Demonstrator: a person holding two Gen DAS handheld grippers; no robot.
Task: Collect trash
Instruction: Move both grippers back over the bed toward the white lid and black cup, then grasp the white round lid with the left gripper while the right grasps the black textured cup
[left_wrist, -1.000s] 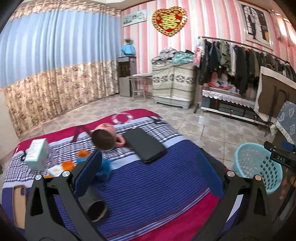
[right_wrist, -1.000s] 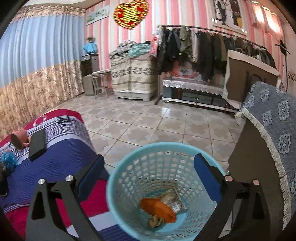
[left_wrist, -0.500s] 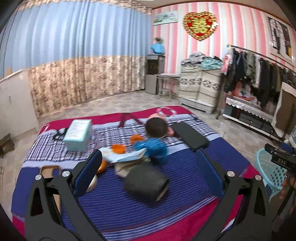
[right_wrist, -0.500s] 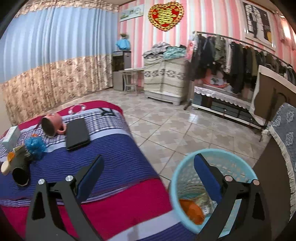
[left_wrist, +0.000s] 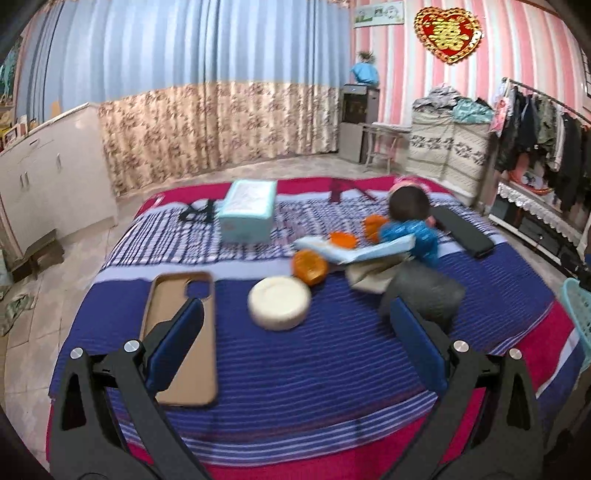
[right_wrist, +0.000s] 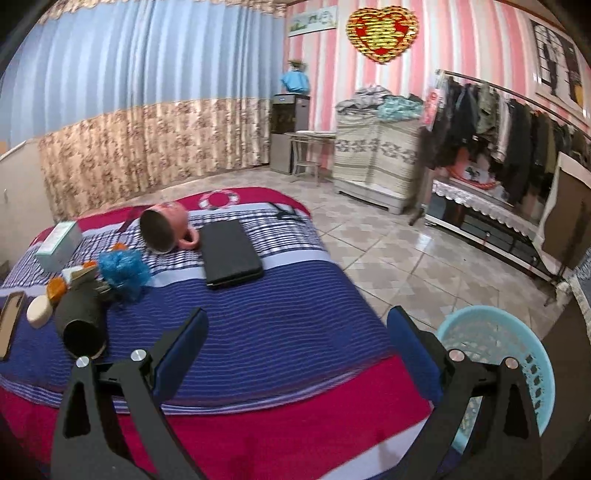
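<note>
Both claws, the left gripper (left_wrist: 295, 330) and right gripper (right_wrist: 293, 341), gape empty above the striped blue-and-red blanket (left_wrist: 332, 365), where crumpled paper scraps and orange peels (left_wrist: 309, 266) lie uncollected, well apart from the light-blue plastic basket (right_wrist: 517, 332) on the floor.

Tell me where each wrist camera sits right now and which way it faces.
Left wrist: on the left gripper, over the striped bedspread's near edge, facing the tan phone case and round white lid; its open blue-padded fingers show.
Right wrist: on the right gripper, at the bed's corner, facing across the bed, light-blue plastic basket lower right; its open fingers show.
Shared: pink mug, crumpled blue wrapper.
</note>
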